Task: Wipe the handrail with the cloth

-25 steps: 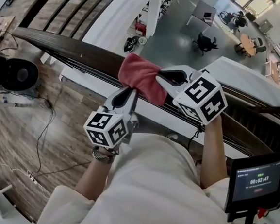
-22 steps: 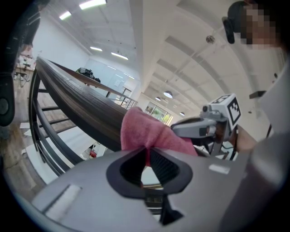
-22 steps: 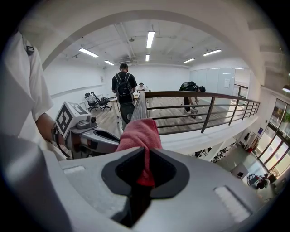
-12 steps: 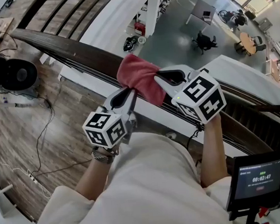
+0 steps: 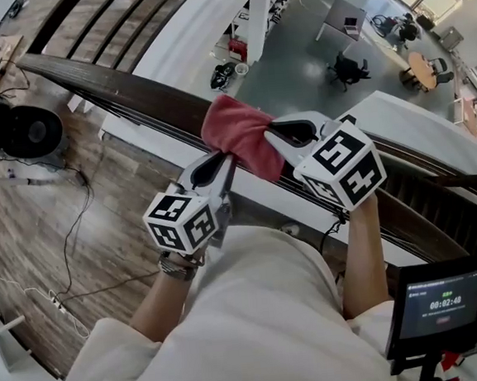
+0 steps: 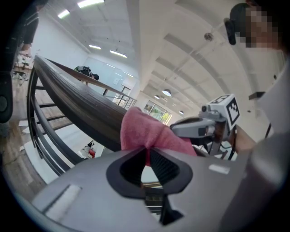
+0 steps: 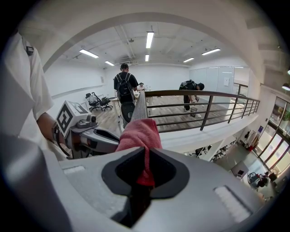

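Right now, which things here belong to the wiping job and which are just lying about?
Job: pink cloth, the dark wooden handrail it drapes over, left gripper and right gripper both clamped on it.
Lying about: timer screen, floor cables, black round device.

Cloth slightly farther along handrail

1. Red cloth lies over the dark handrail, just above centre. The rail runs from 10 o'clock to 4 o'clock.
2. Left gripper is clamped on the cloth's 7 o'clock edge, right gripper on its 3 o'clock edge.
3. Screen at 4 o'clock, timer lit.
4. Black round unit at 9 o'clock on wood floor, with cables trailing beside it.
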### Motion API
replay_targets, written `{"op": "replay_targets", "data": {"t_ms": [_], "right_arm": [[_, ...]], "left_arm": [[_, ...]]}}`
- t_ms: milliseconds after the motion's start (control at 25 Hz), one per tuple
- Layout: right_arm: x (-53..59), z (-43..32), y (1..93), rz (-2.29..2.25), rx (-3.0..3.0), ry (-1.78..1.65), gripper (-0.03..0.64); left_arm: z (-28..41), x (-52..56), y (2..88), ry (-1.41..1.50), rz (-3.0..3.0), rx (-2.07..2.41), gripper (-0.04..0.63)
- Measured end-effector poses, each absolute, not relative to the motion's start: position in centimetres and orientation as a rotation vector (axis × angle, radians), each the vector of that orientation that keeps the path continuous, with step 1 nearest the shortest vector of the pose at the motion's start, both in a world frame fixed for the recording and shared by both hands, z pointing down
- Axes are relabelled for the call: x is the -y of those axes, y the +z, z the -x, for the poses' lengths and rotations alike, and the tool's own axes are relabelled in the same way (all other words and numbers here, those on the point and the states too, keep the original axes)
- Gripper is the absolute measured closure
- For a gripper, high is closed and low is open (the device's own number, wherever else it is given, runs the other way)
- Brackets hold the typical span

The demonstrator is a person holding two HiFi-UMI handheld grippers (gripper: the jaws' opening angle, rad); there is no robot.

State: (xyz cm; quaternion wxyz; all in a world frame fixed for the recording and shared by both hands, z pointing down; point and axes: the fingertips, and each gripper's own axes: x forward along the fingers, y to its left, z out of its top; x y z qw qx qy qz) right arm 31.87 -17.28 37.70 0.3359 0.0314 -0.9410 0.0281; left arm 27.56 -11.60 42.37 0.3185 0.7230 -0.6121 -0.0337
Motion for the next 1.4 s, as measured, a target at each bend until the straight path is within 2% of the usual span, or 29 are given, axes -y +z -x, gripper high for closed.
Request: {"op": "replay_targets", "data": {"t_ms": [1400], "right_arm": [[16.2, -40.2, 38.1, -0.094, 2.404, 0.101, 0.581]], "left_arm": [[-36.1, 10.7, 42.8, -0.003, -1.982, 1.483, 0.555]]}}
